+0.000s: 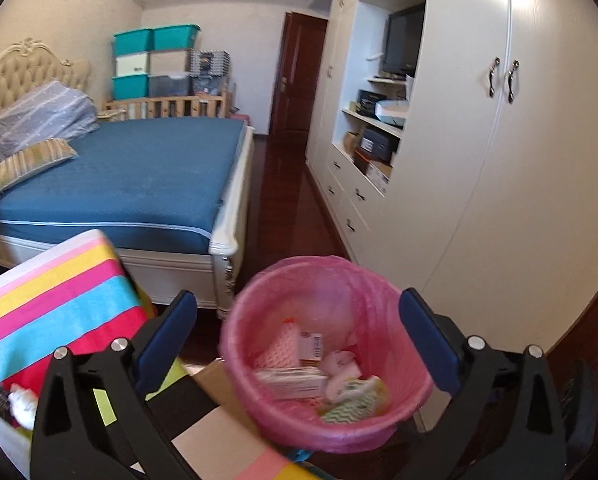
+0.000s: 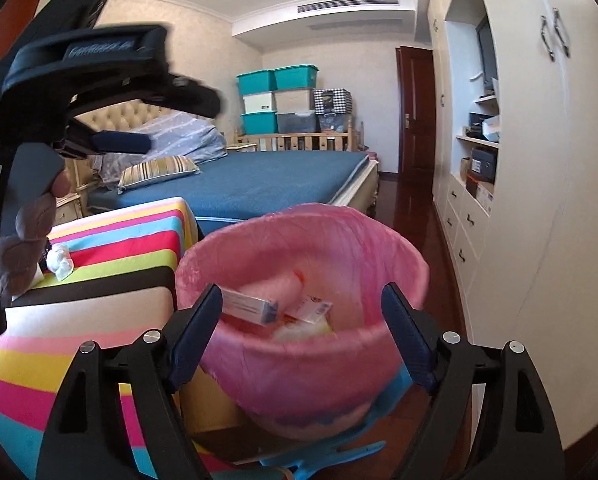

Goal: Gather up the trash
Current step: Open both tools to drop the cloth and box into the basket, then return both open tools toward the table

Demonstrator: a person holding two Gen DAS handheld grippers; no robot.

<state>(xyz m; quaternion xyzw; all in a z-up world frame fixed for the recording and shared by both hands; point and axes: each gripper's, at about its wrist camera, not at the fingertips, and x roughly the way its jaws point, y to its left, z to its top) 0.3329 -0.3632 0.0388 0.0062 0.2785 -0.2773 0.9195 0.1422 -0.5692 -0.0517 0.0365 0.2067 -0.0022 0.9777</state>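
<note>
Right claw (image 2: 301, 334): jaws apart, empty; small box (image 2: 249, 305) dropping between them into pink bin (image 2: 299, 364)
Left claw (image 1: 297, 344): apart, empty, over bin
Next: fetch crumpled tissue (image 2: 60, 262) left of claws; approach low, pinch centrally

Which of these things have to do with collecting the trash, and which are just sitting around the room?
Part of the job:
- pink-lined bin
- boxes and wrappers in it
- crumpled white tissue on the striped cloth
- left gripper, right gripper

Just there:
- bed
- storage boxes
- wardrobe
</note>
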